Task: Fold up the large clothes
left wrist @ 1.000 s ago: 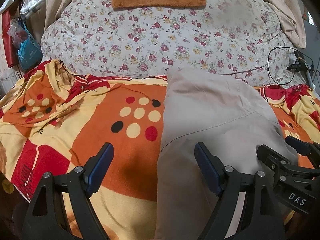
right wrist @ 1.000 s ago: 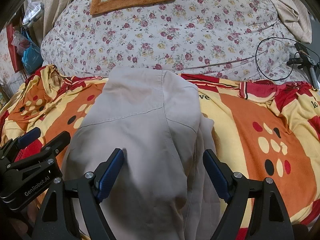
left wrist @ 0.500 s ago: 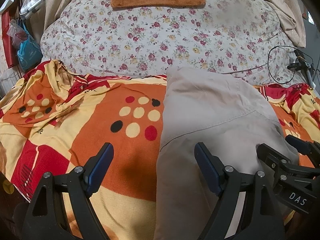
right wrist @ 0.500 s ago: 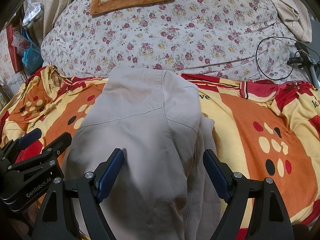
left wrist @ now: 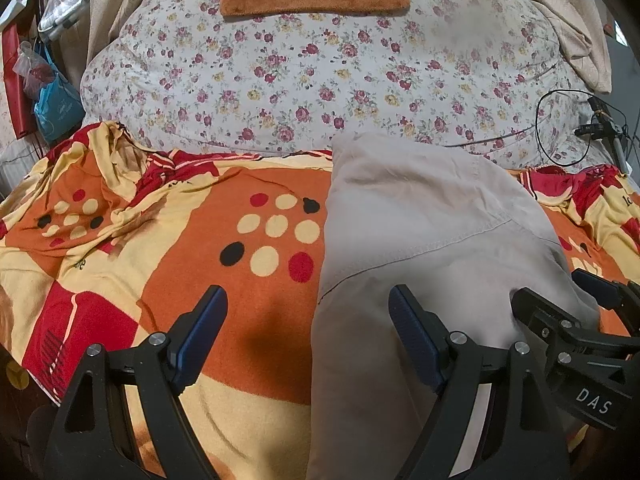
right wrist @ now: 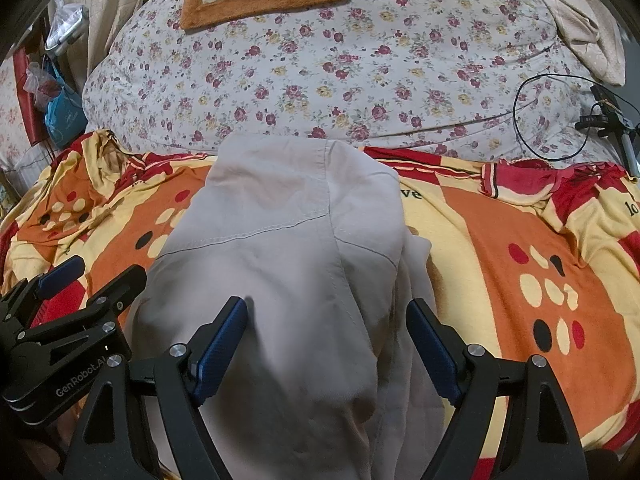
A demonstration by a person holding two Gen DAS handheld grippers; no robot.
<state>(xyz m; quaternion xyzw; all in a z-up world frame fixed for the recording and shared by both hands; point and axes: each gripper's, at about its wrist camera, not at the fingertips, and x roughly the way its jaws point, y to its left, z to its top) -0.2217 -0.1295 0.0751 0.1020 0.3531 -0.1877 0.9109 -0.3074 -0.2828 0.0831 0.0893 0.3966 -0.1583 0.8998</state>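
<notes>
Right wrist view: beige garment (right wrist: 288, 264) runs off the bottom edge, perhaps trousers; right gripper (right wrist: 326, 332) and left gripper (left wrist: 308, 320) gape, empty.

A large beige garment (left wrist: 420, 248) lies folded lengthwise on the bed, a long strip of plain woven cloth running from the near edge toward the flowered quilt. A stitched seam crosses it slantwise. Its far end is squared off and flat; along its right side a lower layer peeks out from beneath.
</notes>
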